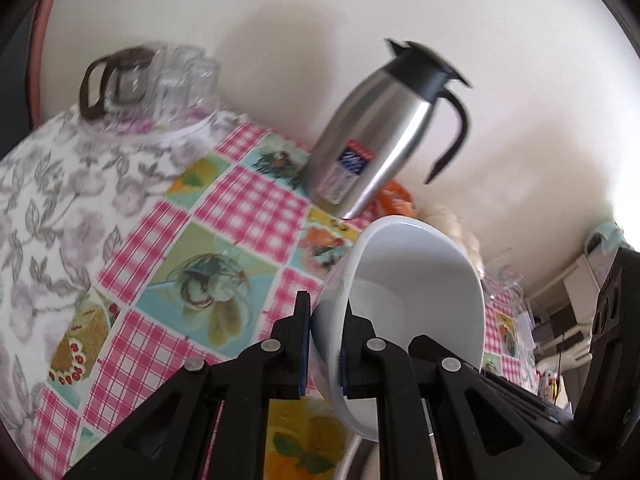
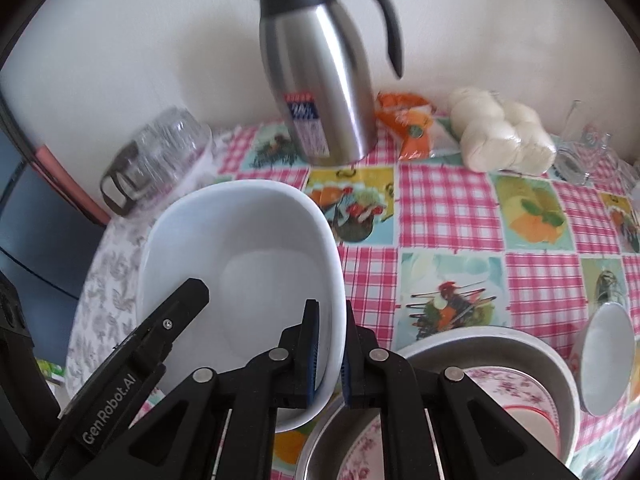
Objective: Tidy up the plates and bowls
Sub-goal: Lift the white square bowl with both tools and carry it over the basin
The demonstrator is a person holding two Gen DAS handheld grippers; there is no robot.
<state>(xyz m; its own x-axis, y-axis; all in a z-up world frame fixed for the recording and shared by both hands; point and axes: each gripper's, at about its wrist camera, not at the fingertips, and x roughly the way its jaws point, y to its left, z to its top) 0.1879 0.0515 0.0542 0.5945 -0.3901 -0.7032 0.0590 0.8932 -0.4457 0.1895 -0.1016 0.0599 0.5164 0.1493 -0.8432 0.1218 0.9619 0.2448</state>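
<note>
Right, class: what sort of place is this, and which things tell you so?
Most likely a home kitchen or dining table. A patterned food-print tablecloth covers it, a steel thermos jug and upturned glasses stand by the wall, and both grippers grip a white bowl.

Both grippers clamped on one bowl.
Left gripper & right gripper: opp. rims pinched btwn fingers, one finger inside, one outside; bowl held tilted.
</note>
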